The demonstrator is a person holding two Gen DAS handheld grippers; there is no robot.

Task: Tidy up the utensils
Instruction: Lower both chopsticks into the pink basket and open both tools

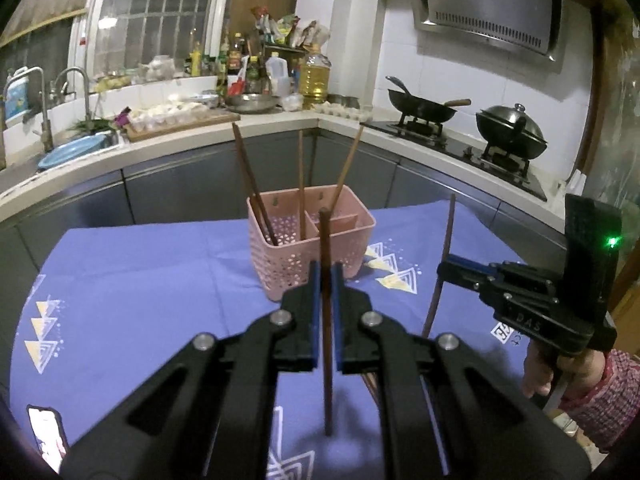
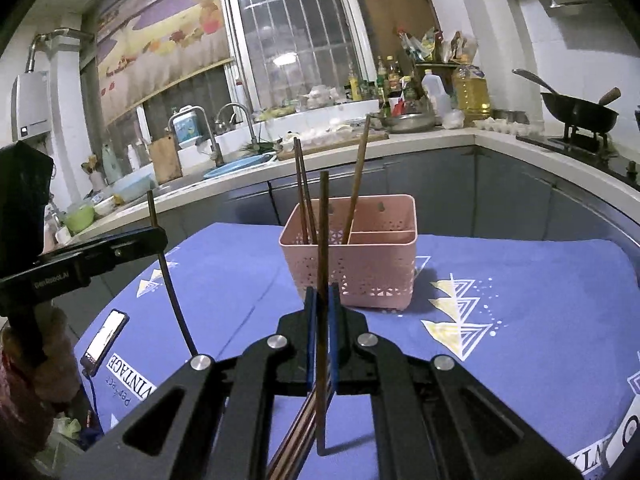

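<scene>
Chopstick (image 1: 326, 320) upright, pinched between the left gripper's (image 1: 326, 280) blue pads.
A second chopstick (image 2: 321, 312) stands clamped the same way in the right gripper (image 2: 322, 300); beyond both fingertips sits the pink basket (image 2: 372, 276), holding more chopsticks.

Home kitchen: sink (image 1: 80, 142), gas hob w/ wok (image 1: 422, 109), range hood (image 1: 490, 0).

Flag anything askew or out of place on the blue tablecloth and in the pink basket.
The chopsticks in the pink basket lean apart at different angles rather than standing together. More chopsticks lie loose on the blue tablecloth. A lit phone lies at the cloth's edge. Nothing looks spilled or damaged.
</scene>
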